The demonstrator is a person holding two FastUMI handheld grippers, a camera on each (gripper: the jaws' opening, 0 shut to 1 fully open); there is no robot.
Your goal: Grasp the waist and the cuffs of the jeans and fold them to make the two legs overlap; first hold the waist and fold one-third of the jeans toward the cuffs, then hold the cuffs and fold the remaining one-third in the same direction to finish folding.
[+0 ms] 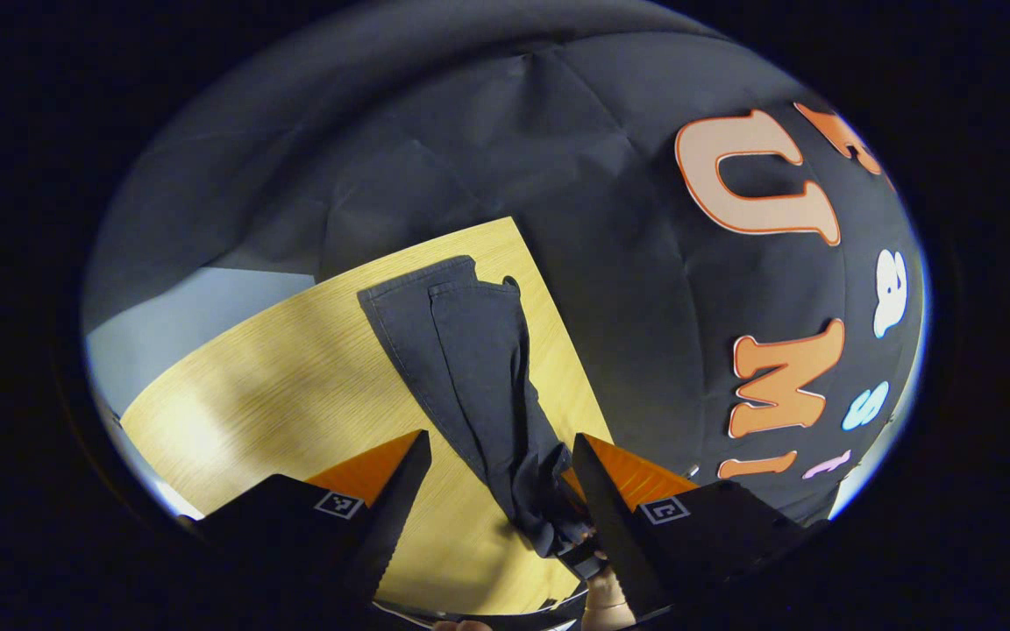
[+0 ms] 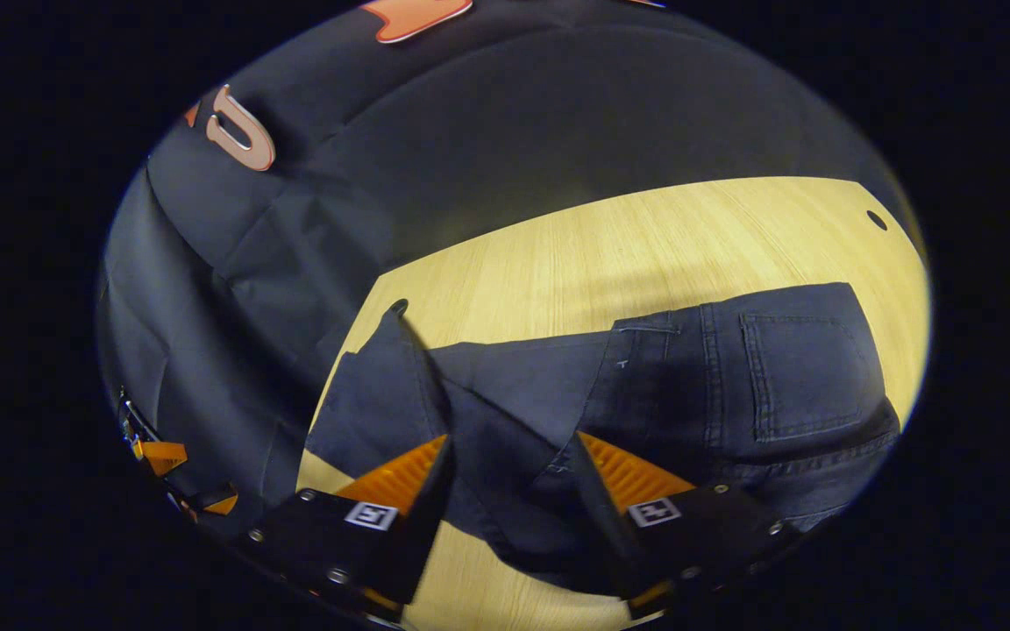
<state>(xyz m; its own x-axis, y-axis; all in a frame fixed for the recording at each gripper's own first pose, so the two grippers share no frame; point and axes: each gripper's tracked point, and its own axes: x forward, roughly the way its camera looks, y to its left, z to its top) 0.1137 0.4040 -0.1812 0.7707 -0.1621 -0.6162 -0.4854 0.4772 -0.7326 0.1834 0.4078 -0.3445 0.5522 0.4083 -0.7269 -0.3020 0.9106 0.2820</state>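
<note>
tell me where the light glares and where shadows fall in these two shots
Left gripper view: a pale glare patch on the table near its left corner, the jeans evenly dim. Right gripper view: a soft shadow band across the table just above the jeans; fisheye bends the table edges in both.

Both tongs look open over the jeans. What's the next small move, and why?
Probably lower the right tongs and close on the waist fabric beneath them. The jeans lie flat on the table, legs roughly overlapped, and both tongs stand open. The left tongs likewise straddle cloth near the table's near edge, gripping nothing.
</note>
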